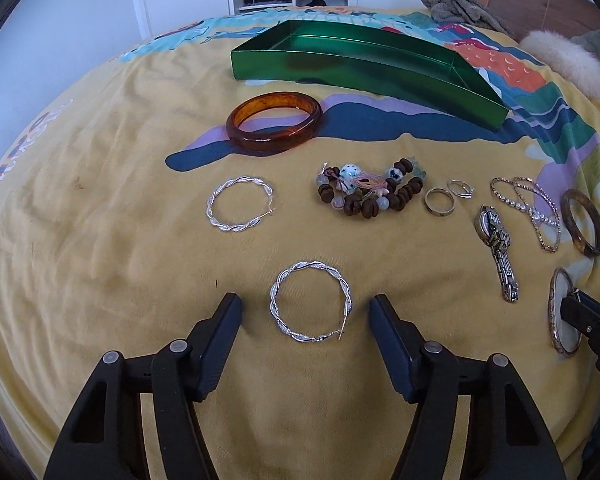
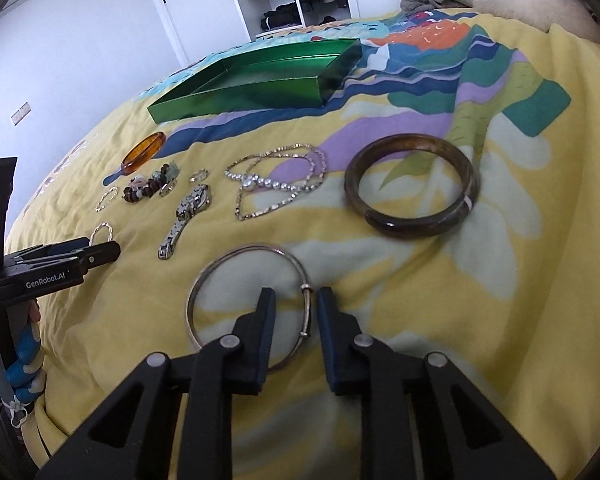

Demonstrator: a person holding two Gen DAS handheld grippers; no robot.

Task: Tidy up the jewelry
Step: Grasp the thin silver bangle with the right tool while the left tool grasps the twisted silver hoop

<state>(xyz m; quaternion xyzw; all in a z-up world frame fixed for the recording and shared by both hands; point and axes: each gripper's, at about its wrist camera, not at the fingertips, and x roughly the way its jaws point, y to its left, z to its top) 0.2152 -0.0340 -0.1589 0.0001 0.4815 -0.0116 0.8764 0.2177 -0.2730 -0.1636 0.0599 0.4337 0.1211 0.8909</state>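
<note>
**Both grippers down among the jewelry on the bedspread**

We take the green tray point(image 1: 380, 76) as our landmark; it sits on the yellow patterned bedspread point(image 1: 100, 200), and we see nothing lying in the part of it that shows.

Our left gripper point(image 1: 306, 312) has its fingers spread wide, one on each side of a twisted silver hoop earring point(image 1: 311, 307) without touching it. This hoop lies on the near side of the tray, well apart from it. A second twisted hoop point(image 1: 240, 204) lies between the first one and the tray. The amber bangle point(image 1: 274, 124) rests just in front of the tray's near wall. The wooden bead bracelet point(image 1: 370, 192), two rings point(image 1: 440, 201) and a wristwatch point(image 1: 496, 248) lie in a loose row nearer to us than the bangle.

Our right gripper point(image 2: 296, 300) has its fingers partly apart, straddling the rim of a thin silver bangle point(image 2: 236, 264) at its sliding clasp. One finger is inside the loop, the other outside; we cannot tell whether the pads touch the metal. This bangle lies farthest from the tray. The dark brown bangle point(image 2: 412, 188) and the rhinestone necklace point(image 2: 276, 180) lie between it and the tray.
</note>
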